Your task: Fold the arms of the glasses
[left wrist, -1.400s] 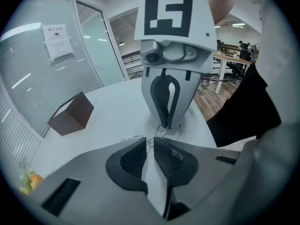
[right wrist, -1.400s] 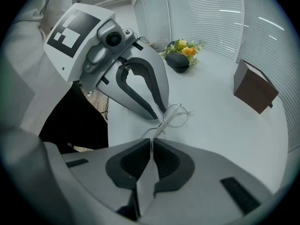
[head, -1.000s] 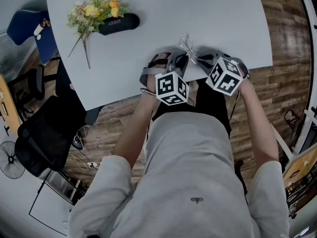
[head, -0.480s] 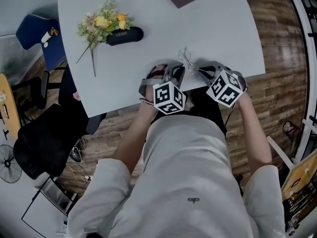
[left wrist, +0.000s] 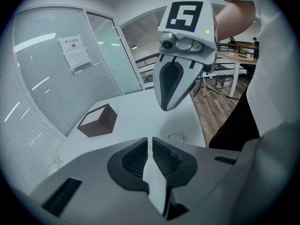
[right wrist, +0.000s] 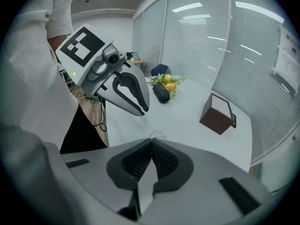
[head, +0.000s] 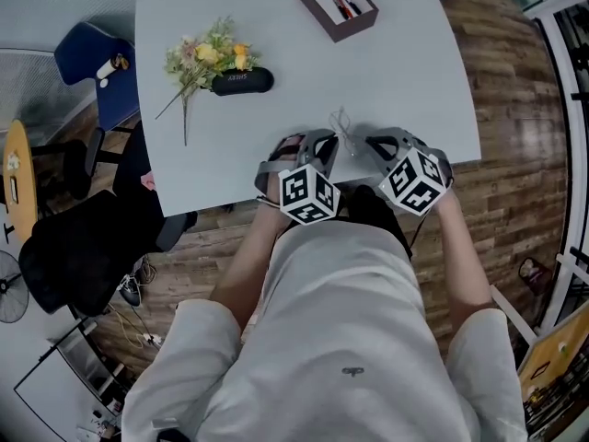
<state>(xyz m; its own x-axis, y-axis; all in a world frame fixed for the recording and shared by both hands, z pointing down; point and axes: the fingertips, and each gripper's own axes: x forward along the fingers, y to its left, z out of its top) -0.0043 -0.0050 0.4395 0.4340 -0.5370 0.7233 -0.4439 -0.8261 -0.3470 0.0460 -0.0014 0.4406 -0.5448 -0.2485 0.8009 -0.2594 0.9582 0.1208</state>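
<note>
Glasses (head: 342, 125) flat on table (head: 414, 81), clear of both tips. L gripper (left wrist: 150, 142) jaws just narrowed to an empty slit; R gripper (right wrist: 151, 142) clenched, empty. Pen box (head: 336, 5) newly in head view.

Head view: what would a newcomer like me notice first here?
Probably the two black-and-white marker cubes on the left gripper and right gripper, held over the near edge of the white table; the left one's jaws have just been closing, with nothing between them. Next, the thin wire glasses lying on the table between the grippers, and the yellow flowers at the far left.
</note>
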